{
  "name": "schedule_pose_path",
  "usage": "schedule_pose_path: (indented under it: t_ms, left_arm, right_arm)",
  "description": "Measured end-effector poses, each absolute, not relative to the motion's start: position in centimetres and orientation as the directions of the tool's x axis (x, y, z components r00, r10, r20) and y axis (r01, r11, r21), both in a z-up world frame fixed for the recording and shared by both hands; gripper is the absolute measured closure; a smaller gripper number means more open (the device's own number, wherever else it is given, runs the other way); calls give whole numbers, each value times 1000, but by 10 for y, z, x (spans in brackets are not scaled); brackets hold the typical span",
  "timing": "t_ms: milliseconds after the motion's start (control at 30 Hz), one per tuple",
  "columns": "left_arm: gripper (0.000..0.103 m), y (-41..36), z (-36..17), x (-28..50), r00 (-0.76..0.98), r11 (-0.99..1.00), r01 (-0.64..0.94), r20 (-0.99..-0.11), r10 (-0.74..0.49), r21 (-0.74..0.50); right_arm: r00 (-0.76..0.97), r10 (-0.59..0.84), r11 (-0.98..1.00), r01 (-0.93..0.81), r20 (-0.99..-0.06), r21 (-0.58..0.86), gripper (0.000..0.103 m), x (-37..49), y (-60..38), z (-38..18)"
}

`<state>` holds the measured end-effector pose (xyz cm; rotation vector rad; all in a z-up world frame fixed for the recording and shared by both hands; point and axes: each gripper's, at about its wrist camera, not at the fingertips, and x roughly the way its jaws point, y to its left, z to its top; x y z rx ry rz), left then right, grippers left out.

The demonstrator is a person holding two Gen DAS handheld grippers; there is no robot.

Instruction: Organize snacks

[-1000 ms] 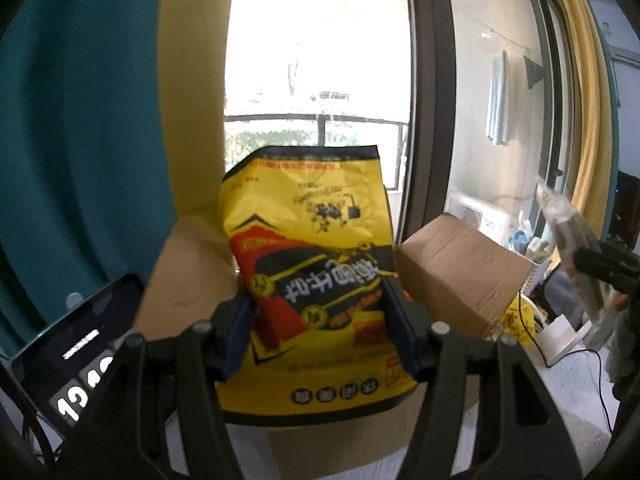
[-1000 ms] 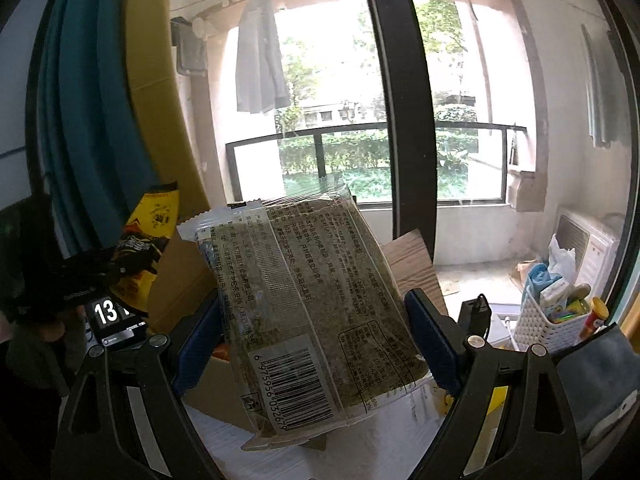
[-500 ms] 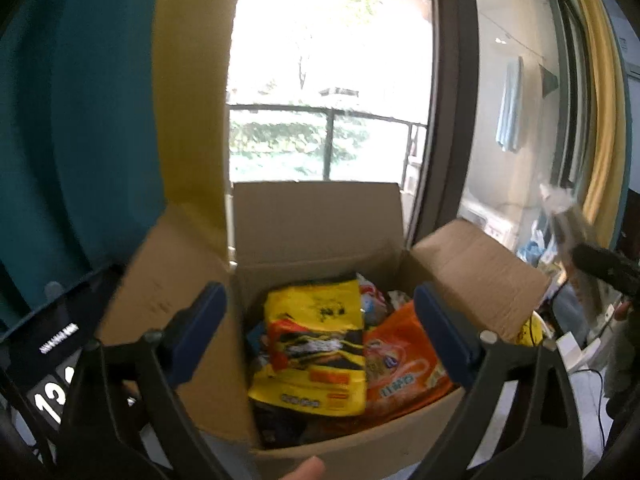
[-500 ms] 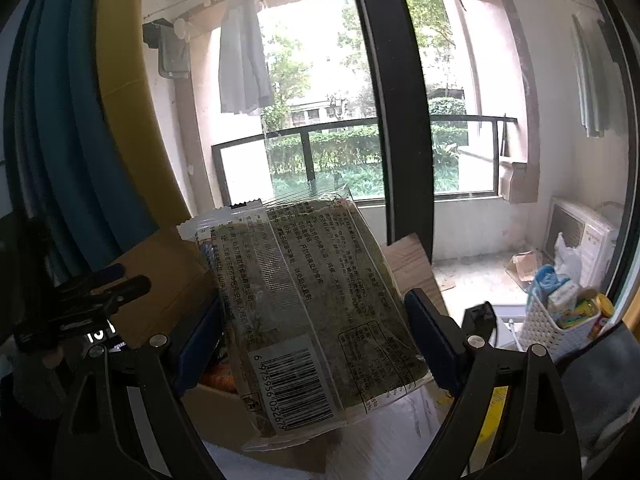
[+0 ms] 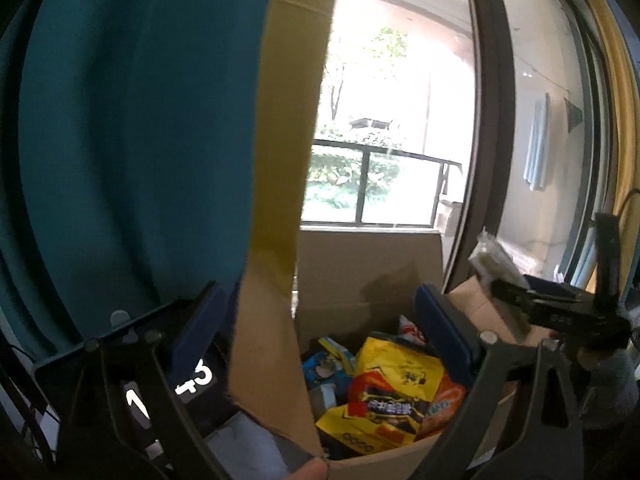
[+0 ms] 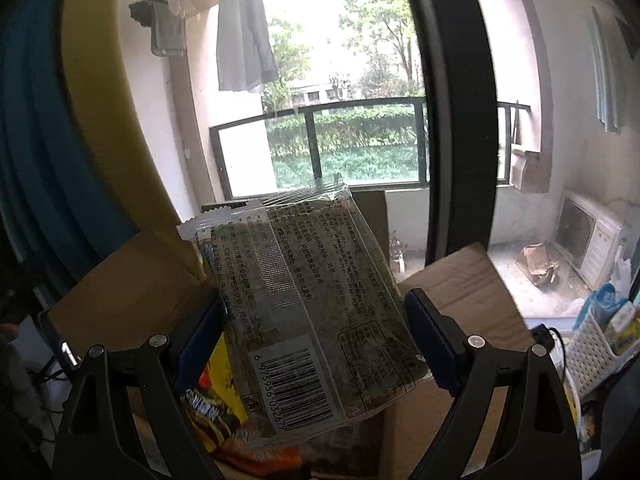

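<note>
An open cardboard box (image 5: pixel 372 268) holds several snack bags. A yellow snack bag (image 5: pixel 384 396) lies on top inside it, next to an orange bag (image 5: pixel 444 404). My left gripper (image 5: pixel 320 336) is open and empty above the box's left flap (image 5: pixel 268 344). My right gripper (image 6: pixel 316 332) is shut on a clear seaweed snack pack (image 6: pixel 308 312) with a barcode, held over the box (image 6: pixel 452 288). That pack also shows at the right of the left wrist view (image 5: pixel 496 268). The yellow bag shows below it (image 6: pixel 216 392).
A dark tablet with white digits (image 5: pixel 188 384) stands left of the box. Teal and yellow curtains (image 5: pixel 132 128) hang behind. A white basket of items (image 6: pixel 592 344) sits at the right. A window and balcony railing lie beyond.
My left gripper opened and dropped the yellow bag into the box, then shifted left over the flap. My right gripper carried the seaweed pack closer over the box.
</note>
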<state>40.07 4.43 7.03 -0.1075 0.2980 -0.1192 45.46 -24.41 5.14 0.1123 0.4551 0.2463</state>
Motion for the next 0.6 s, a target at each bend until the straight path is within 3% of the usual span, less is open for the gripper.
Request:
schedule_pose_path:
  t_ms: [233,600]
  left_arm:
    - [7,54,70,407,951,987,75,-286,-114,-143]
    - [7,57,72,406,942,980,106,-299,-154,-171]
  right_arm:
    - [835,215,967,-110,-507,229,10,489,-245,35]
    - [853,177,977,-91,-491,194,10,468,-253,44]
